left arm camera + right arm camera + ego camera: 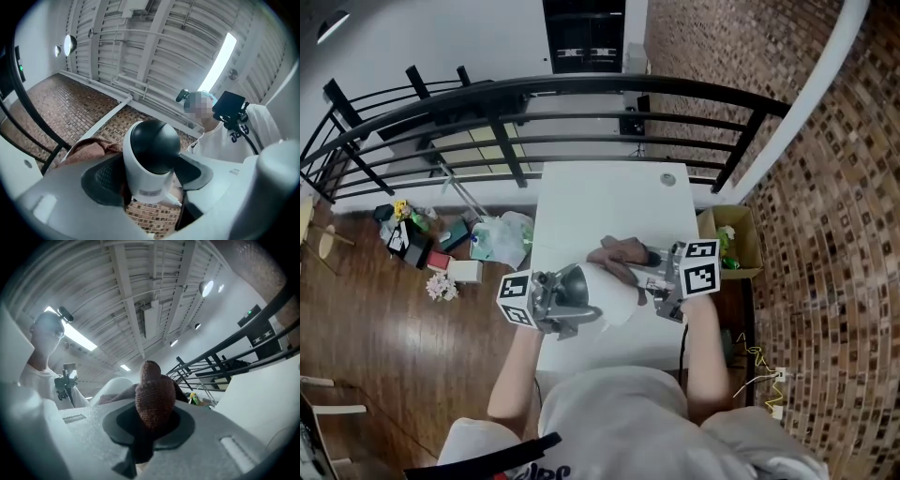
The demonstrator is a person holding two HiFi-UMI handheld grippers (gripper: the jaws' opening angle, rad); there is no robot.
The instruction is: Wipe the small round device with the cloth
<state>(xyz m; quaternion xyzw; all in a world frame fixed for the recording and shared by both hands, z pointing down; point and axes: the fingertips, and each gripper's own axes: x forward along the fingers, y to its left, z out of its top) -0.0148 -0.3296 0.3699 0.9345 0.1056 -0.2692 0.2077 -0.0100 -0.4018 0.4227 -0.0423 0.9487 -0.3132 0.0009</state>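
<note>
White table [600, 202], left claw [151, 180] pinching small round device [154, 145], right claw [150, 427] pinching cloth [153, 397], device's base hidden.

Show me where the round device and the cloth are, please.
round device [154, 145]: left gripper view, on its black dome.
cloth [154, 401]: right gripper view, on its bunched brown end.

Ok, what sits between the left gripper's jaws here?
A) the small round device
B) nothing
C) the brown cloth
A: the small round device is clamped in the left gripper, while the brown cloth is pinched in the right gripper.
</note>
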